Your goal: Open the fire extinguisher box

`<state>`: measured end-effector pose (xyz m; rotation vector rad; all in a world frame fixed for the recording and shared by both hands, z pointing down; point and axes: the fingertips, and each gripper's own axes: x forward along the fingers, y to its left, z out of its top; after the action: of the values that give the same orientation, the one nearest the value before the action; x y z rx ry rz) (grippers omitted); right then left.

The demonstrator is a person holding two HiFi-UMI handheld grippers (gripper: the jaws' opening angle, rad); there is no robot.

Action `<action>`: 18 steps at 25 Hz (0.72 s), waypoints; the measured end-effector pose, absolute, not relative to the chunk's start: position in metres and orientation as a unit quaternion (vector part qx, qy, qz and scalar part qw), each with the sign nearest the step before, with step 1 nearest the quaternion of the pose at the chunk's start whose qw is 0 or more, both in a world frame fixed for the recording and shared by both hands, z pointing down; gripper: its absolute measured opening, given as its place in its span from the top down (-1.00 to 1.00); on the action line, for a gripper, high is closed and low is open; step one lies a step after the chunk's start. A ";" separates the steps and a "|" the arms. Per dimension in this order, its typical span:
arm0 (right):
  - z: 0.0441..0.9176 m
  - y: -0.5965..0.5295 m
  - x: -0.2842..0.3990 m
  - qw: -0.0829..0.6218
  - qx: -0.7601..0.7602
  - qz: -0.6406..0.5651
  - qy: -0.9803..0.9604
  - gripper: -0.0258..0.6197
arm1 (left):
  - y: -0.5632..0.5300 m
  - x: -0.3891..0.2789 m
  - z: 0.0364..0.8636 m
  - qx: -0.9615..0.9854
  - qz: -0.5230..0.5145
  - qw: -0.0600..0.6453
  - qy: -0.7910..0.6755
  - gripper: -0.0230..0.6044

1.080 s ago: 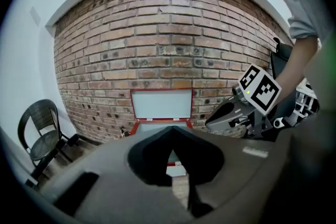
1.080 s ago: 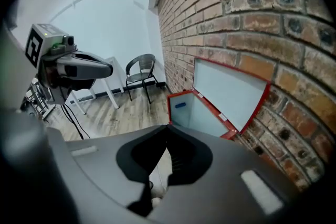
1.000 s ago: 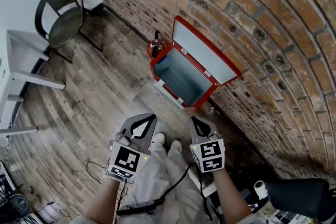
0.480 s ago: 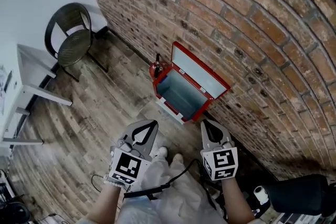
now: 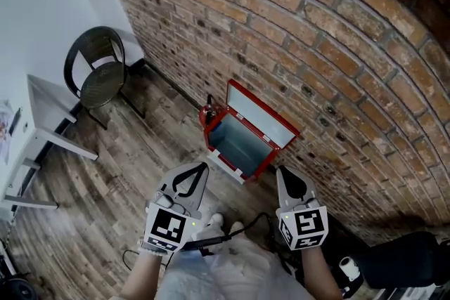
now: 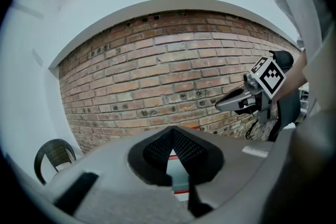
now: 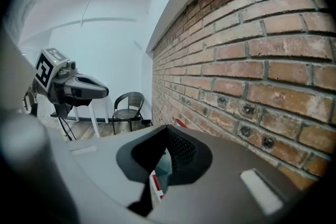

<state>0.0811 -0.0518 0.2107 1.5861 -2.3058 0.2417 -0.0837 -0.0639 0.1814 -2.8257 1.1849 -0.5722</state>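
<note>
Box [image 5: 242, 144] recedes below raised left gripper [image 5: 197, 171], right gripper [image 5: 287, 175].

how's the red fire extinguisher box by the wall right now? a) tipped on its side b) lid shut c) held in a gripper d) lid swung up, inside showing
d: the red box has its lid raised toward the brick wall, inside showing.

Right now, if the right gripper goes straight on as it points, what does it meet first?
Nothing near. The right gripper aims at the raised red lid, or the wall just above it; depth is unclear.
</note>
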 end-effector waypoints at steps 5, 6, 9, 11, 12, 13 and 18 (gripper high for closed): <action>0.184 -0.049 0.079 0.149 0.562 0.062 -0.811 0.89 | -0.062 -0.086 0.160 -0.908 -0.170 0.027 0.381 0.93; 0.181 -0.049 0.079 0.147 0.563 0.059 -0.811 0.89 | -0.063 -0.087 0.157 -0.908 -0.169 0.030 0.381 0.93; 0.174 -0.047 0.078 0.141 0.563 0.054 -0.813 0.89 | -0.064 -0.087 0.151 -0.908 -0.161 0.036 0.385 0.93; 0.169 -0.046 0.077 0.137 0.562 0.049 -0.814 0.89 | -0.063 -0.088 0.148 -0.908 -0.159 0.039 0.386 0.93; 0.167 -0.046 0.077 0.135 0.562 0.047 -0.815 0.89 | -0.063 -0.088 0.147 -0.908 -0.160 0.041 0.386 0.93; 0.164 -0.046 0.076 0.133 0.562 0.045 -0.815 0.89 | -0.063 -0.088 0.145 -0.908 -0.160 0.043 0.385 0.93; 0.160 -0.047 0.074 0.130 0.561 0.039 -0.817 0.89 | -0.064 -0.089 0.144 -0.907 -0.148 0.042 0.391 0.93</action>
<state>0.0739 -0.0469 0.1602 1.6297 -2.3729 0.1127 -0.0888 -0.0640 0.1439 -2.7771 1.1979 -0.4544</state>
